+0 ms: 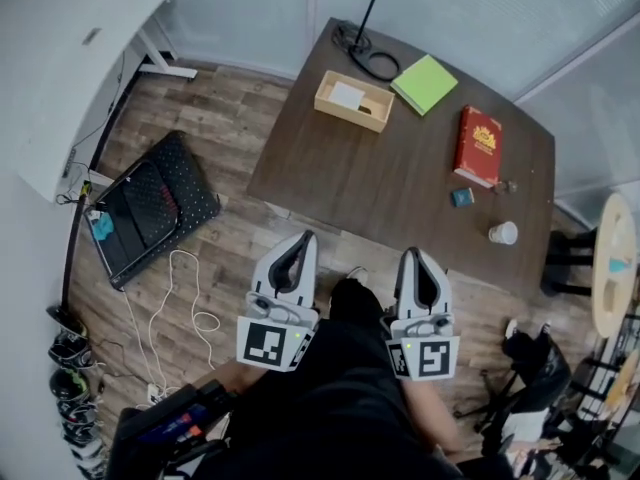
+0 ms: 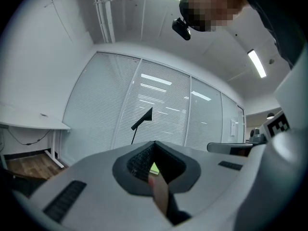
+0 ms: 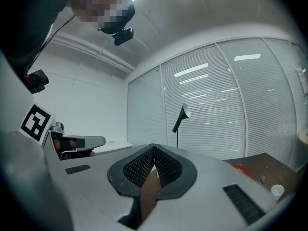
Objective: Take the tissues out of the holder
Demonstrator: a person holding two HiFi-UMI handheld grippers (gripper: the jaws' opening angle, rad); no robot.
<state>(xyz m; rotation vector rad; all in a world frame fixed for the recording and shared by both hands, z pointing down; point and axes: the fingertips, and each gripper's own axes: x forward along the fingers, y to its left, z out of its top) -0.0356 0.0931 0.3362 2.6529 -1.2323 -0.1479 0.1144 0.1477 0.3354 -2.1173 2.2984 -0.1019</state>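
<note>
Ahead: rectangular wooden holder [image 1: 345,112] on dark wood-grain table [image 1: 400,188].

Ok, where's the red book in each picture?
Head view: the red book lies on the table's right side.
Left gripper view: not in it.
Right gripper view: the red book shows low right, a thin sliver.
Shared landmark: the black lamp, seen in all three.

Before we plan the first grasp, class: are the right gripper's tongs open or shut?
Shut. In its own view, the right gripper shows its tongs meeting at the tips, with nothing held between them.
</note>
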